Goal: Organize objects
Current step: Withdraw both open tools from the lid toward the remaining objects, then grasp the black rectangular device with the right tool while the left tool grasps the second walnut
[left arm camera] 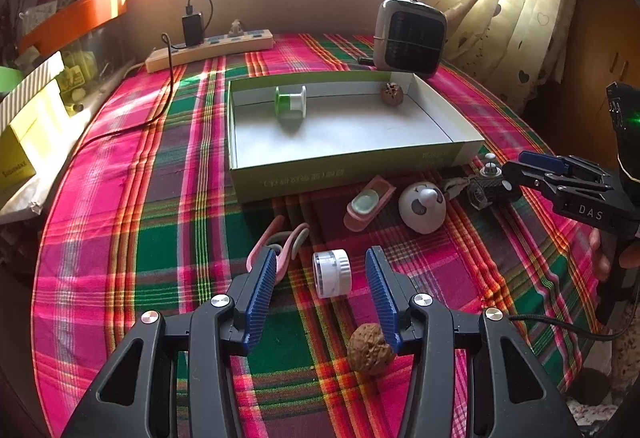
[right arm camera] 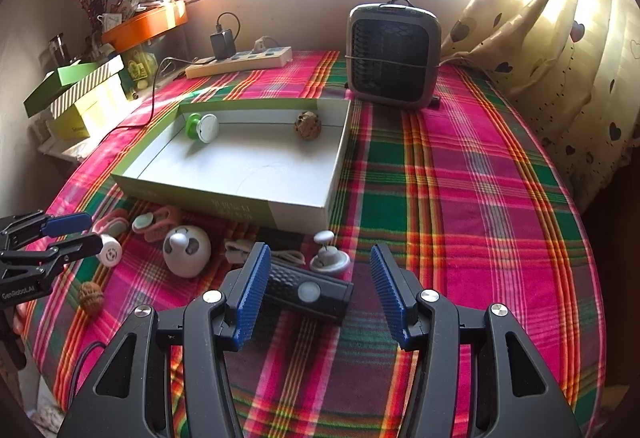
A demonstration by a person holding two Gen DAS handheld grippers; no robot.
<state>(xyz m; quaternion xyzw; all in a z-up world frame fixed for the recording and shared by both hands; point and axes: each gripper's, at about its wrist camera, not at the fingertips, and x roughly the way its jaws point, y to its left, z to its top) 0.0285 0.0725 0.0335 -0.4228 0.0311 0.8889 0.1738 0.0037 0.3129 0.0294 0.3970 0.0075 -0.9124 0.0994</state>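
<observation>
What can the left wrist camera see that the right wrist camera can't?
Only the left wrist view shows the pale pink curved loop beside its blue finger. Only the right wrist view shows the green-lidded striped gift box at the far left. Both show the shallow white cardboard tray holding a green and white spool and a brown wrinkled walnut, plus the small clear jar with a white cap.

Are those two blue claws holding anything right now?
No. The left gripper is open around a small white jar, the right gripper open over a black block; neither touches.
</observation>
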